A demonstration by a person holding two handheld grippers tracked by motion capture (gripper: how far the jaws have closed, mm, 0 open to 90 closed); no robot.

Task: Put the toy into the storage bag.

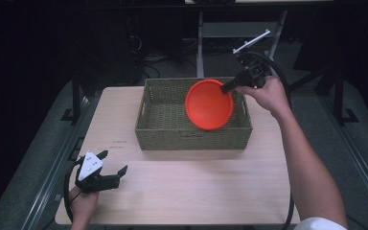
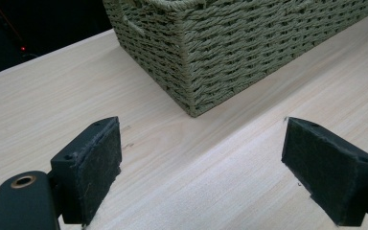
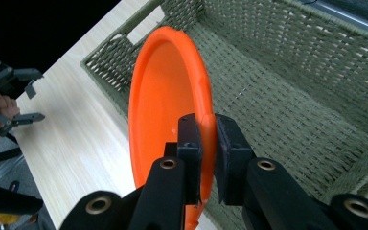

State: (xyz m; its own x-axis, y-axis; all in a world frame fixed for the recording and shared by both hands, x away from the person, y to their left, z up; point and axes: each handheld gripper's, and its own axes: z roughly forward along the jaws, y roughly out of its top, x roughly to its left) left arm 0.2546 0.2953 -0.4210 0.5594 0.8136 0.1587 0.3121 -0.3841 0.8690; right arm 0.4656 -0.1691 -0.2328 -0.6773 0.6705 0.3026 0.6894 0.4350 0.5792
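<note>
An orange bowl hangs tilted on edge above the woven basket, pinched at its rim by the right gripper — jaws closed narrowly on the thin wall, one pad inside, one outside. It looks like light, stiff plastic, smooth enough to slip or swing (the rim is the only ready handhold), so a firm pinch seems wise. Near the table's front-left corner, well apart from the basket, the left gripper waits with jaws spread wide, holding nothing.
</note>
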